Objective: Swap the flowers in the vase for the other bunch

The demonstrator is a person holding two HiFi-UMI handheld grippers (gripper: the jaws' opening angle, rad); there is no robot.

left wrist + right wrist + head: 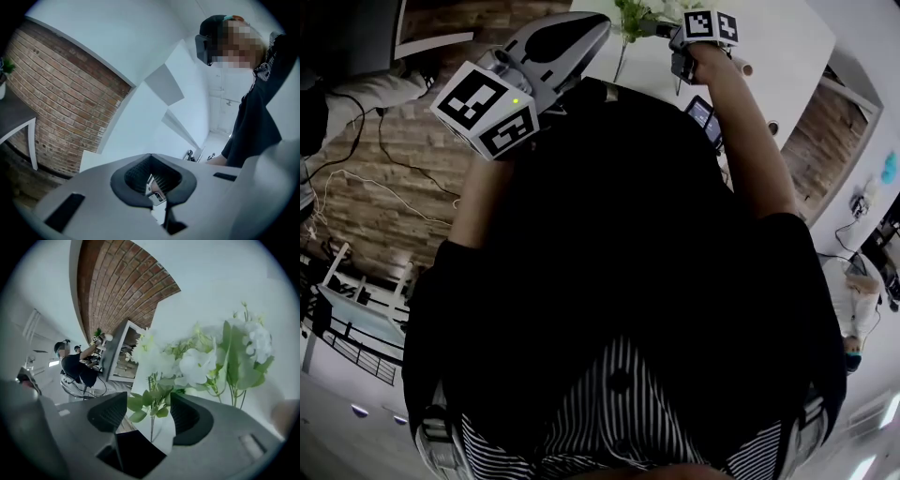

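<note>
At the far left of the head view a brick wall [394, 187] stands behind loose cables. Just right of it, the left gripper [591, 28] is raised on the person's left arm. Its marker cube [487, 108] faces the camera and its nose points toward the top of the picture. In the left gripper view its jaws [151, 161] are pressed together at the tips. Only a small hollow shows between the ribbed pads lower down, and nothing is pinched there. The same brick wall [56, 103] lies to their left and a person in a dark top [258, 126] to their right.

The person's dark top [628, 262] fills the middle of the head view, with a striped garment [609, 412] below it.

Right of centre, at the top edge, is the bunch of flowers [637, 11], white blooms on green stems, in front of a white surface [769, 56]. No vase can be made out in any view. The right gripper [666, 30] sits just beside the bunch, reaching toward it from the right.

In the right gripper view the jaws [149, 411] are spread apart. A thin stem [151, 430] and a few leaves stand in the gap, and neither pad touches them. The flowers [201, 364] rise above and to the right of the jaws. At the left of that view are a brick wall [122, 287] and a distant seated person [75, 366].
</note>
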